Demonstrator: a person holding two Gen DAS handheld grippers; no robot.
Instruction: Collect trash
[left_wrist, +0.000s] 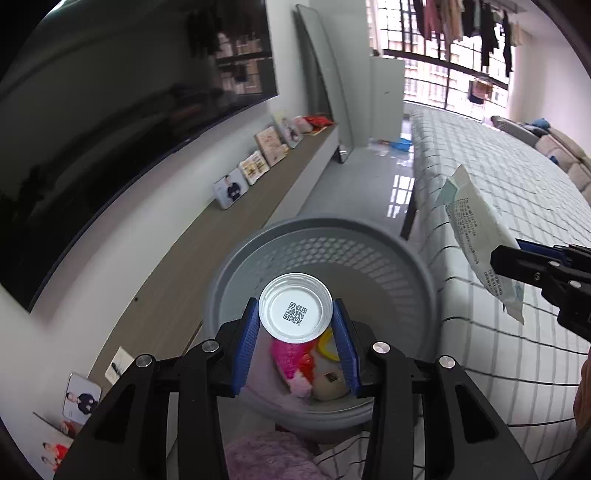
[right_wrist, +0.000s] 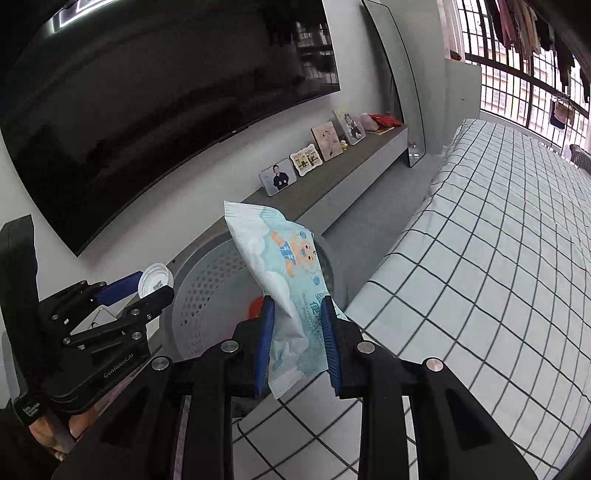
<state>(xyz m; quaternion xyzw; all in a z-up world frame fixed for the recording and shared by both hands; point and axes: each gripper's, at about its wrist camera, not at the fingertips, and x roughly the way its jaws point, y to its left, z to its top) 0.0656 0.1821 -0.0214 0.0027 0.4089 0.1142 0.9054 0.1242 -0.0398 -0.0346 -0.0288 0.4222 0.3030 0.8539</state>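
My left gripper (left_wrist: 295, 306) is shut on a small round white cup (left_wrist: 295, 312), whose end face with a QR code is turned toward the camera. It hangs over a grey perforated basket (left_wrist: 369, 251) with pink, red and yellow trash (left_wrist: 295, 360) in the bottom. My right gripper (right_wrist: 297, 301) is shut on a pale blue wet-wipes pack (right_wrist: 280, 266) with a cartoon print, just above the basket's (right_wrist: 207, 295) right rim. The left view shows the pack (left_wrist: 476, 229) and right gripper (left_wrist: 506, 258) at the right. The right view shows the left gripper (right_wrist: 155, 286) with the cup (right_wrist: 155, 278).
A bed with a checked sheet (right_wrist: 480, 258) fills the right side. A low grey shelf (right_wrist: 332, 177) with photo frames runs under a wall TV (right_wrist: 147, 110), and a mirror (right_wrist: 399, 81) leans at its far end. A pink fluffy thing (left_wrist: 266, 458) lies near the basket.
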